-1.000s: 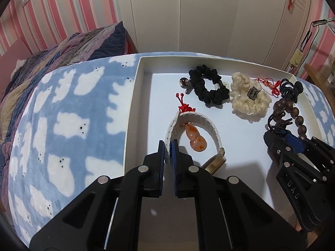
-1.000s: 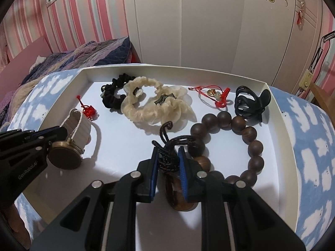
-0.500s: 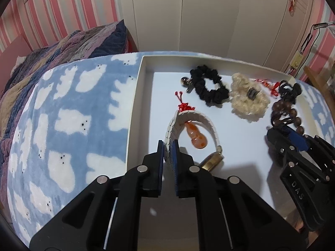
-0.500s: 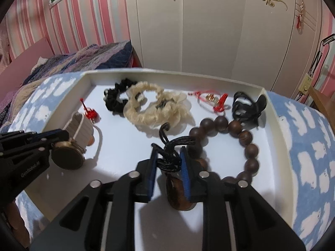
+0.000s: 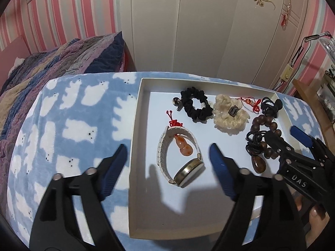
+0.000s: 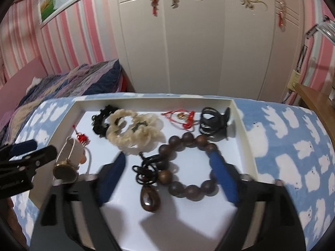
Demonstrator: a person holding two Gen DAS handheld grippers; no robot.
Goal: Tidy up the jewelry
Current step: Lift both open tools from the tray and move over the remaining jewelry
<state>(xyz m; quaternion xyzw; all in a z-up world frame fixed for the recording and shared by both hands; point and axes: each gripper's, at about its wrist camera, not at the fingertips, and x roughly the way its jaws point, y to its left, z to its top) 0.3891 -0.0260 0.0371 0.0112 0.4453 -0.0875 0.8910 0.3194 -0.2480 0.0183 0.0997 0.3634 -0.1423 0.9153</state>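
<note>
Both grippers are hanging open over the white tray [image 5: 134, 138], jaws having just been opening, nothing pinched. The left gripper [image 5: 167, 163] is straddling the watch [image 5: 180, 159] near the tray's left edge; it's resting on the tray floor with an orange gourd charm [image 5: 183, 146] inside its band. The right gripper [image 6: 167, 173] is framing the wooden bead bracelet [image 6: 188, 167] and its black cord pendant [image 6: 149, 196] toward the right edge. Scrunchies and a red string are sitting along the far edge. Probably everything's being grouped here, though the right view's blurry.
</note>
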